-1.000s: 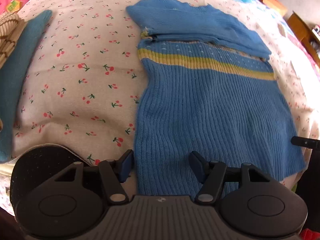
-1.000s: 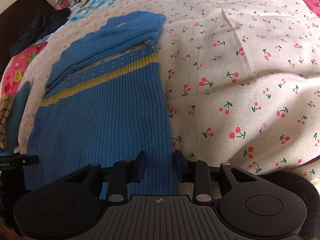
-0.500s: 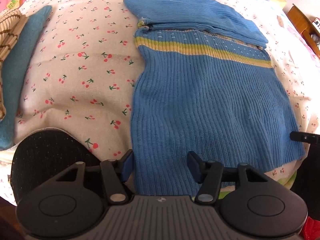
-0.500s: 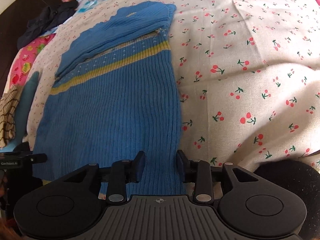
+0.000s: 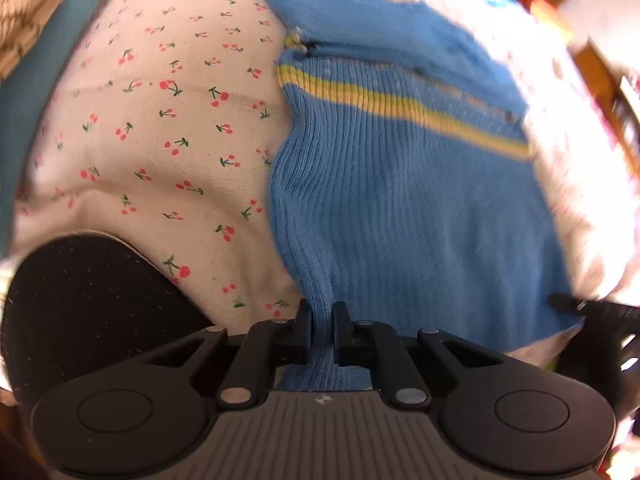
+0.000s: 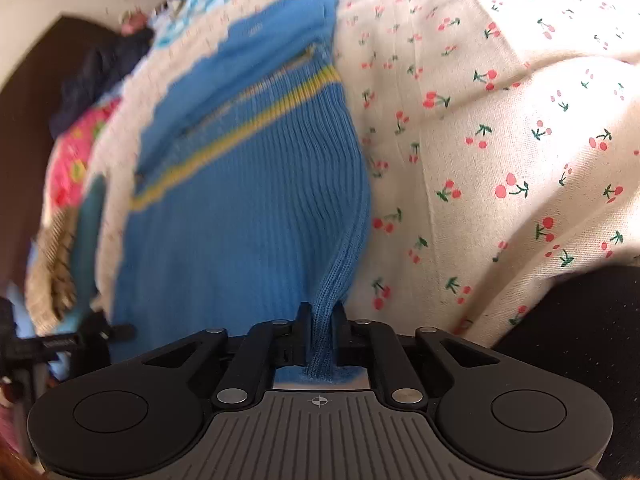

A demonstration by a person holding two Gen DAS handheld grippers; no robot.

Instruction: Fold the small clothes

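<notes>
Got the sleeves already tucked across the chest of the blue ribbed knit sweater with the yellow stripe point(image 5: 400, 184), spread flat on the cherry-print bedsheet point(image 5: 160, 140); bottom-to-top fold not yet done. Had left gripper point(image 5: 321, 330) and right gripper point(image 6: 321, 330) fingers clenched on the hem corners. Only caught the teal cloth point(image 5: 36, 92) clearly in the left view, dark clothes pile point(image 6: 104, 72) only in the right.
</notes>
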